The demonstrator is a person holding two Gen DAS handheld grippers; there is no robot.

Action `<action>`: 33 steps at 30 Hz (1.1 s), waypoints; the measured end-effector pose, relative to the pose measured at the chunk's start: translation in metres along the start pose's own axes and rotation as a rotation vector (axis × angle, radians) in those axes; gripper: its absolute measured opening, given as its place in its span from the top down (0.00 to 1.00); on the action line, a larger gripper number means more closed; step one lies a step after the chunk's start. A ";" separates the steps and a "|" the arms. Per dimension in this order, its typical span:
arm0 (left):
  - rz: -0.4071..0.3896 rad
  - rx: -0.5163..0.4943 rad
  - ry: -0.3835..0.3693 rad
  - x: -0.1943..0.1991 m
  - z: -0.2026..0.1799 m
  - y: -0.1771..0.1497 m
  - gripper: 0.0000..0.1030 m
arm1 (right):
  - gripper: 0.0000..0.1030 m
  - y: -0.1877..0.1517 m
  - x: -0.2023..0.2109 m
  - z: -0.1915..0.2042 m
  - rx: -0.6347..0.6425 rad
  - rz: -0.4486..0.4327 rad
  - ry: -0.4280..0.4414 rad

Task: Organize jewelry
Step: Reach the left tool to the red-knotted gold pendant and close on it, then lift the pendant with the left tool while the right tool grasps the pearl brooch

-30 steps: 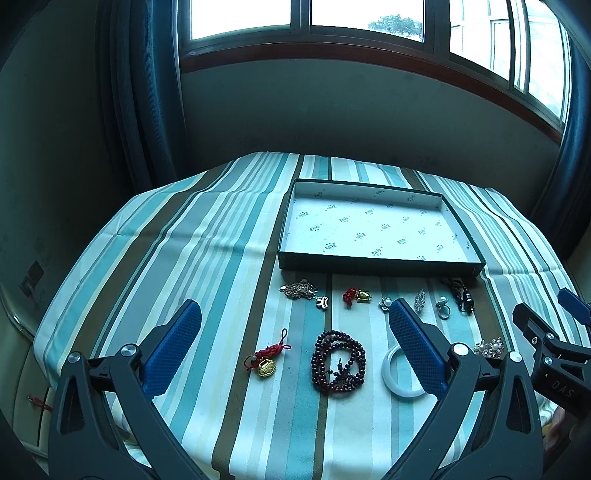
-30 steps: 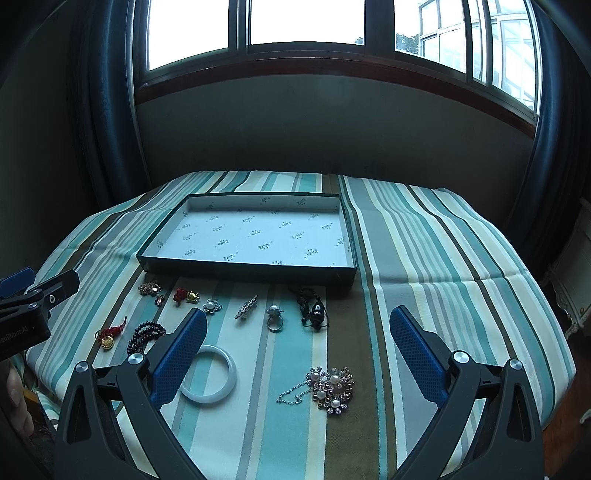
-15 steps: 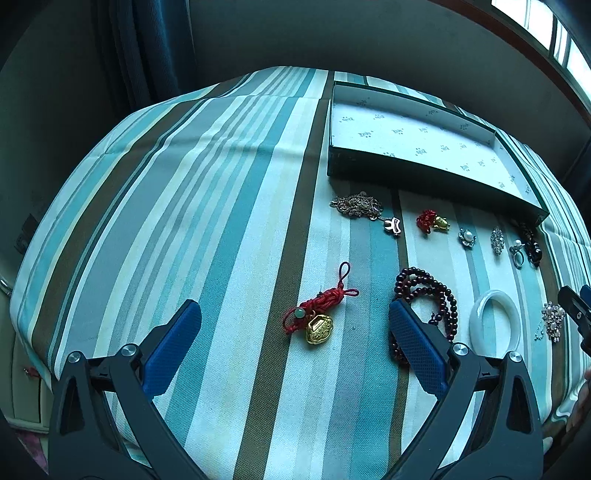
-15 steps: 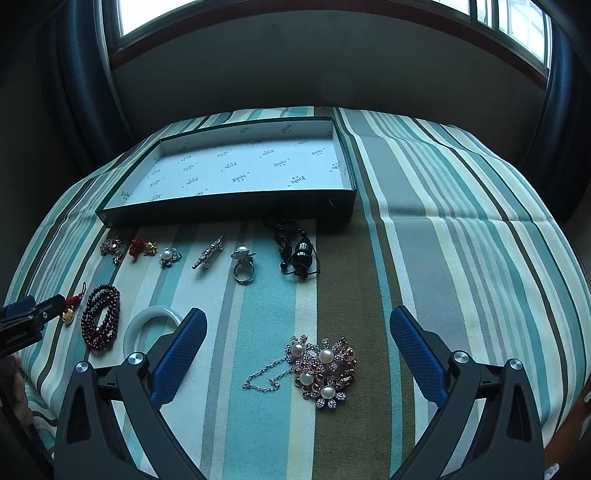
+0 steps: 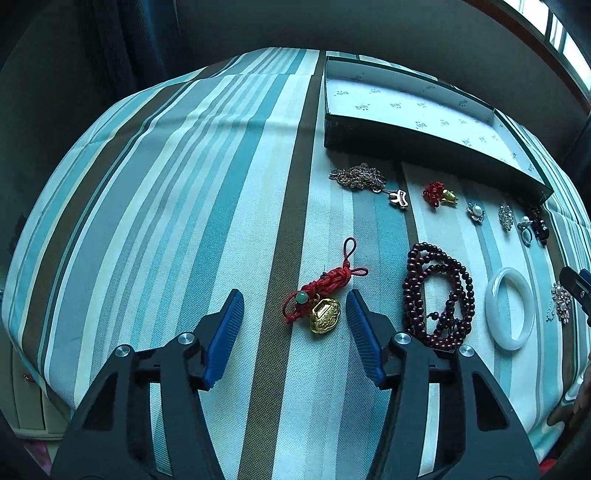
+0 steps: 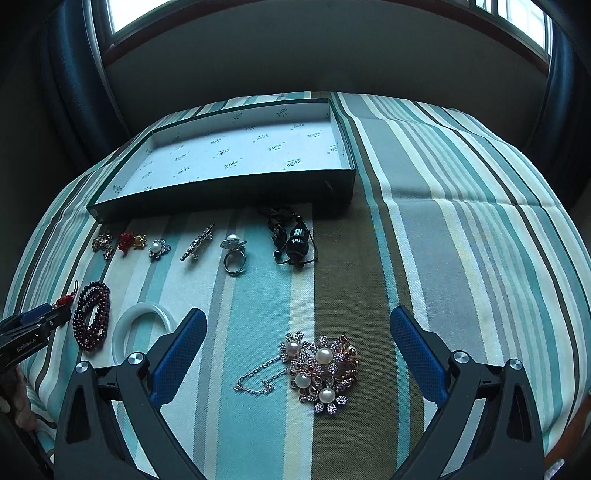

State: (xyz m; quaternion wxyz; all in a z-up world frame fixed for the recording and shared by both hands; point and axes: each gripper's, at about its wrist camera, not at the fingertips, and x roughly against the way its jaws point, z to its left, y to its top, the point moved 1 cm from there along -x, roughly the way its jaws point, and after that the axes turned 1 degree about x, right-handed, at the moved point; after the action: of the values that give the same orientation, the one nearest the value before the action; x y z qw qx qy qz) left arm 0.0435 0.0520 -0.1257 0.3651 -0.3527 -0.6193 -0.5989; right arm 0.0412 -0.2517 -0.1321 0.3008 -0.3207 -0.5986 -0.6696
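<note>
1. The left gripper [image 5: 295,314] has just been closing; its ribbed blue pads [image 5: 225,332] flank, without touching, a gold lock-shaped charm on a knotted red cord [image 5: 321,299].
2. The right gripper [image 6: 297,354] stands wide apart around a pearl-and-rhinestone flower brooch with a fine chain [image 6: 319,373], not pinching it.
3. A dark red bead strand [image 5: 437,295] and a smooth white bangle [image 5: 509,308] lie beside the charm.
4. A shallow dark green cardboard tray lined with printed white paper [image 6: 229,190] sits behind on woven teal-and-brown striped cloth [image 6: 461,240], below a window [image 6: 122,14].
</note>
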 end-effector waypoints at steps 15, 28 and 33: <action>-0.009 -0.024 -0.076 0.003 -0.001 -0.001 0.90 | 0.04 0.000 -0.002 -0.004 -0.016 0.002 -0.001; -0.034 -0.013 -0.071 0.006 0.003 0.007 0.90 | 0.04 -0.009 -0.005 -0.003 0.002 0.040 -0.020; -0.034 -0.004 -0.071 0.005 0.004 0.007 0.90 | 0.05 -0.012 -0.004 -0.006 -0.004 0.046 -0.028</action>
State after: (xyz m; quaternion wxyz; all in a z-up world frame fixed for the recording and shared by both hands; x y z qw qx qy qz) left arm 0.0468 0.0562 -0.1184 0.3321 -0.3640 -0.6364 -0.5935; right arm 0.0334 -0.2565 -0.1428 0.3068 -0.3445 -0.5939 -0.6592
